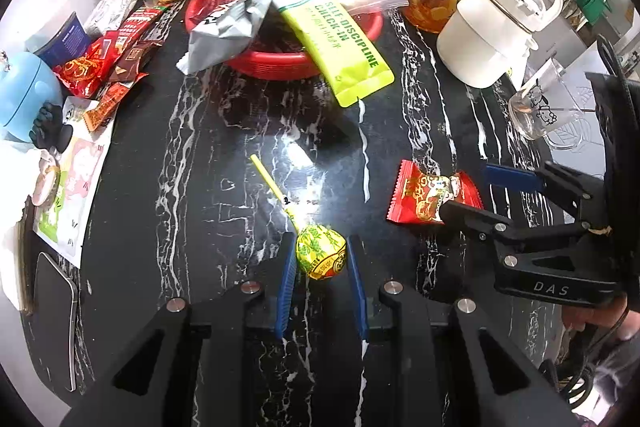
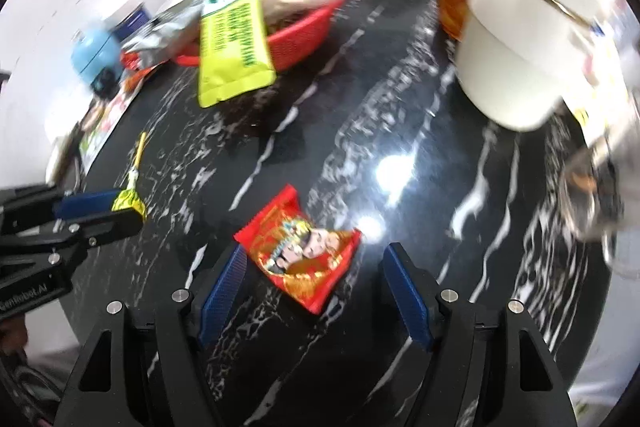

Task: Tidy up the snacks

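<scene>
From my left wrist camera I get a sharp look at the clutter the other view smears: the red basket (image 1: pixel 280 63) heaped with packets, a lime-green pouch (image 1: pixel 340 47) hanging over its rim, a white lidded pot (image 1: pixel 492 31) and a glass mug (image 1: pixel 540 111) with cartoon prints on the black marble table (image 1: pixel 224 155). My right wrist camera is motion-blurred, but it alone shows the printed face of the red candy packet (image 2: pixel 300 251) lying flat on the table. My left gripper (image 1: pixel 320 259) is clamped on the lollipop (image 1: pixel 320 253), its blue pads pressing the yellow-green wrapped head from both sides while the stick points away toward the basket. My right gripper (image 2: pixel 316 283) has its jaws spread apart; the red packet lies between them near the left pad, the right pad well clear of it.
</scene>
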Tool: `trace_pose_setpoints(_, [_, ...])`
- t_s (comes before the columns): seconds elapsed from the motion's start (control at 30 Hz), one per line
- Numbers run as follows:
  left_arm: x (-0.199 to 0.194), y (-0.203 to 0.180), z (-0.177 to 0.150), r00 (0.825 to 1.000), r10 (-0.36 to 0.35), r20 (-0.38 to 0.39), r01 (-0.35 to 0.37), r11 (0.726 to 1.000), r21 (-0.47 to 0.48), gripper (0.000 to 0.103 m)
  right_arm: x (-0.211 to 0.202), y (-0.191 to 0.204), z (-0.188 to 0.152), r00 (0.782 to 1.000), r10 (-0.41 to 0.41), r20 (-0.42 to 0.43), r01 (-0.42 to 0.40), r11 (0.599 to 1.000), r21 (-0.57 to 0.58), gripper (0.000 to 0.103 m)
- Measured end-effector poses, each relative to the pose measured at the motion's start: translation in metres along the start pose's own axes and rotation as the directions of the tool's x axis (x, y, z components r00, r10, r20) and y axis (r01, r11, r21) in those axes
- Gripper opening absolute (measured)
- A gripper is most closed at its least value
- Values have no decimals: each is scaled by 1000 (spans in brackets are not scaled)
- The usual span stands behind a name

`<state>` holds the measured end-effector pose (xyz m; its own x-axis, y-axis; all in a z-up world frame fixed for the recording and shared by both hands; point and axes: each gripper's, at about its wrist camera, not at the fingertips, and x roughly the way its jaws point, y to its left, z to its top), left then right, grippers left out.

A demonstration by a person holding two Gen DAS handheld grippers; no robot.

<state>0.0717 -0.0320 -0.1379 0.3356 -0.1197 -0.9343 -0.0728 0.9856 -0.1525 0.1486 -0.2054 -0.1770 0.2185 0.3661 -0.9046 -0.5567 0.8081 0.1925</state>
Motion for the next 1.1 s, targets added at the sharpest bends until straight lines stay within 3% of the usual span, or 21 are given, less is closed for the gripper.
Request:
trace_pose_setpoints(0.13, [2, -2, 0, 1000, -6, -8, 6, 1000, 3, 24, 8, 10, 5, 999, 26, -39, -30, 993, -114, 72])
trace_pose_setpoints(0.27, [4, -4, 0, 1000, -8, -19, 8, 1000, 13, 24, 24, 21, 8, 995, -31, -98, 5, 968, -249, 72])
trace_pose_setpoints(0.43, [5, -5, 1, 1000, -9, -20, 9, 1000, 14, 24, 37, 27, 8, 987, -48, -153, -4, 948, -318, 70])
trace_pose_setpoints(0.53, [4, -5, 1, 1000, -1, -17, 1, 1000, 17, 24, 40, 31, 6, 987, -80, -138, 30, 942, -334, 48])
trace_pose_setpoints(0.57, [3, -5, 1, 1000, -2, -17, 2, 1000, 18, 24, 39, 31, 5, 988, -82, -128, 36, 943, -330, 36])
trace_pose_setpoints(0.63, [2, -5, 0, 1000, -3, -15, 4, 1000, 17, 24, 38, 30, 3, 989, -71, -126, 29, 950, -310, 31])
trace_pose_setpoints(0.67, [1, -5, 0, 1000, -5, -14, 5, 1000, 17, 24, 36, 29, 2, 990, -68, -124, 29, 955, -296, 11])
trace_pose_setpoints(0.7, [0, -4, 0, 1000, -6, -13, 6, 1000, 17, 24, 36, 28, 0, 990, -65, -126, 27, 959, -281, 1])
trace_pose_setpoints(1.0, [-12, -2, -3, 1000, -6, 9, 6, 1000, 9, 24, 24, 12, -19, 989, 55, -139, -65, 995, -73, 2])
trace_pose_setpoints(1.07, [-15, 1, -4, 1000, -2, 14, 2, 1000, 2, 24, 23, 10, -18, 988, 77, -137, -80, 997, -21, 8])
trace_pose_setpoints(1.1, [-16, 3, -5, 1000, 1, 17, -1, 1000, -2, 24, 22, 9, -16, 988, 74, -137, -76, 997, -7, 22])
